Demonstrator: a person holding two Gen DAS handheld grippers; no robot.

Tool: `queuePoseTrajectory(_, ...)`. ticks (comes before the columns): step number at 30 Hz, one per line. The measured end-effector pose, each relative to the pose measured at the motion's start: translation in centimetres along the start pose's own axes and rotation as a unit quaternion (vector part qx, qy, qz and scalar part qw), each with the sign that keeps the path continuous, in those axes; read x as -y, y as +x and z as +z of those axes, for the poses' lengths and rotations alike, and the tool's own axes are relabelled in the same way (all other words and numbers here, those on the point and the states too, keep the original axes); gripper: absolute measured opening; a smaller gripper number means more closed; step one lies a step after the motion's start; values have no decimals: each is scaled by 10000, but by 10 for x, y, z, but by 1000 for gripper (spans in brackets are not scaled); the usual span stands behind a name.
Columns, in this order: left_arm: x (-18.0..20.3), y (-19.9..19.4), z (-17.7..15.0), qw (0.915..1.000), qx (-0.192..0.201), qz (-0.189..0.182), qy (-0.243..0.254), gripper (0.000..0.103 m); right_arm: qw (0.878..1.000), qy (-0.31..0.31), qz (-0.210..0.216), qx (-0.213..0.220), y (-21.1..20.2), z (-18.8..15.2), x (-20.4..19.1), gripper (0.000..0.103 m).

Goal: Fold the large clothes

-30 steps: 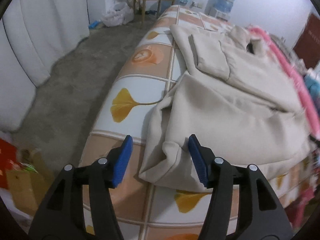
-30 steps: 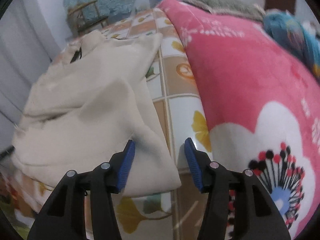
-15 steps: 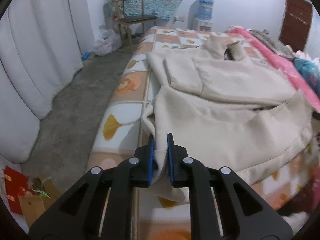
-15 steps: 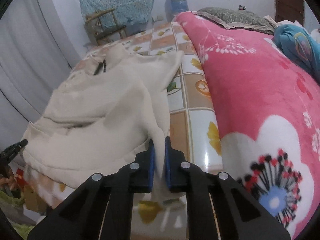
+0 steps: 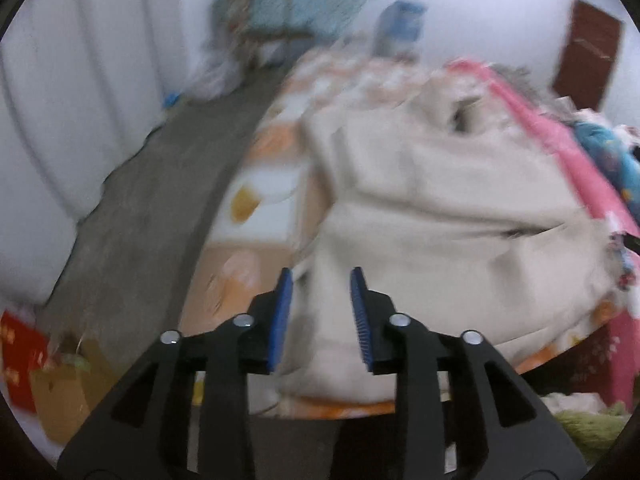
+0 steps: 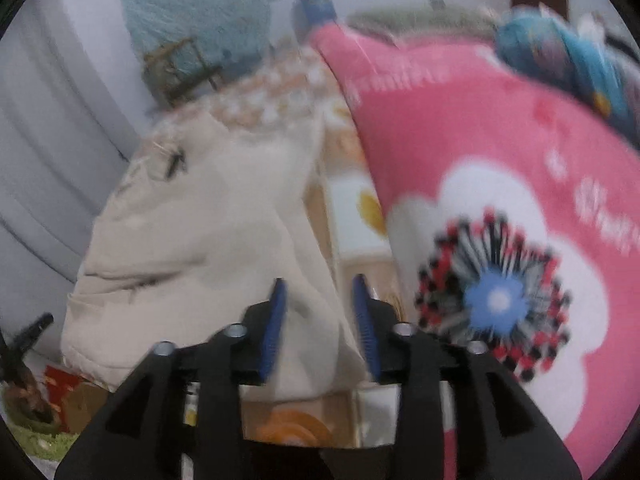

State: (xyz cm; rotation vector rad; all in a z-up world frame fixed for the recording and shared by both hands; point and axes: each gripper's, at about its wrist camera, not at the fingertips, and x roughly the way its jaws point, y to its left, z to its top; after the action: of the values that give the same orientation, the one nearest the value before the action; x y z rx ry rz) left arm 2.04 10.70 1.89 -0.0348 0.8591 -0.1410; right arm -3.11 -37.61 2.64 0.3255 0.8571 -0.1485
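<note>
The garment (image 5: 440, 208) lies on the bed (image 5: 256, 216), left of the blanket (image 6: 500, 152); a chair (image 5: 264, 28) stands behind.

Left tool (image 5: 322, 316) angled down, jaws just reopened; right tool (image 6: 320, 328) likewise, seemingly gripping nothing.

Tiled-pattern bed (image 5: 256, 216): beige garment (image 5: 440, 208), pink blanket (image 6: 480, 168) on top.

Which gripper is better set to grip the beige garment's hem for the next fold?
Left, marginally. Both jaws have just been opening. The beige garment fills the gap of the left gripper; in the right gripper its edge leaves bed sheet showing.
</note>
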Motion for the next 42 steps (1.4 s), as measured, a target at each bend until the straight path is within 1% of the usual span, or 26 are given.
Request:
queuePoseTrajectory(1,11,-2,4,9995,57,-292,136,37,9996,-270,66,101,-3,4,-15,47)
queuePoseTrajectory(2,22,0,7,9978,50,-606,268,39,9988,-463,131,111,-3,5,-27,50)
queuePoseTrajectory(3,32,3,9,9960,16,-825,336,41,9979,-613,214,79,2,6,-37,54)
queuePoseTrajectory(4,47,12,9,9925,-118,-1154,388,41,9957,-798,458,-68,13,4,-55,55)
queuePoseTrajectory(5,57,19,10,9897,-241,-1349,408,41,9941,-867,622,-201,21,1,-66,55)
queuePoseTrajectory(6,72,31,8,9842,-472,-1644,462,41,9904,-987,849,-460,37,-6,-83,55)
queuePoseTrajectory(7,87,41,4,9801,-635,-1794,572,41,9873,-1114,933,-644,49,-12,-97,55)
queuePoseTrajectory(10,116,62,-7,9756,-930,-1794,856,41,9779,-1602,928,-973,71,-32,-134,55)
queuePoseTrajectory(12,126,74,-12,9758,-1029,-1701,913,43,9730,-1779,946,-1127,80,-42,-148,55)
queuePoseTrajectory(13,129,74,-14,9777,-860,-1637,998,43,9712,-1854,887,-1209,87,-46,-153,55)
queuePoseTrajectory(14,130,75,-15,9780,-830,-1591,1059,43,9702,-1935,762,-1243,92,-49,-156,55)
queuePoseTrajectory(16,135,78,-14,9800,-739,-1444,1156,43,9682,-2134,627,-1145,95,-53,-163,55)
queuePoseTrajectory(17,137,79,-13,9806,-708,-1395,1182,36,9676,-2184,574,-1134,94,-53,-165,46)
queuePoseTrajectory(18,140,79,-14,9813,-619,-1282,1297,19,9677,-2221,469,-1100,94,-51,-165,30)
queuePoseTrajectory(19,141,77,-13,9804,-580,-1270,1394,12,9671,-2278,377,-1066,95,-49,-165,23)
queuePoseTrajectory(20,142,75,-12,9797,-547,-1264,1456,5,9674,-2259,405,-1072,96,-47,-165,5)
queuePoseTrajectory(23,148,61,-3,9788,-200,-1172,1667,4,9720,-1968,628,-1117,87,-39,-156,3)
queuePoseTrajectory(25,151,42,7,9774,204,-1107,1789,4,9760,-1899,663,-832,71,-29,-157,3)
queuePoseTrajectory(27,152,34,13,9763,470,-992,1864,4,9778,-1885,687,-599,60,-19,-159,3)
queuePoseTrajectory(29,155,45,11,9755,445,-833,1986,4,9793,-1819,704,-537,64,-15,-158,3)
queuePoseTrajectory(32,156,79,-1,9748,133,-641,2131,5,9790,-1762,639,-798,93,-22,-154,3)
queuePoseTrajectory(33,157,87,-6,9738,97,-579,2196,5,9786,-1765,591,-876,102,-25,-153,3)
queuePoseTrajectory(34,159,87,-9,9721,216,-527,2274,5,9786,-1779,561,-868,106,-29,-153,3)
queuePoseTrajectory(36,162,86,-9,9702,248,-413,2377,8,9788,-1790,549,-831,104,-28,-153,3)
queuePoseTrajectory(40,159,87,-8,9741,235,-488,2196,8,9815,-1509,774,-890,96,-20,-141,3)
queuePoseTrajectory(42,159,87,-9,9741,245,-481,2198,9,9848,-1476,608,-692,84,-14,-134,3)
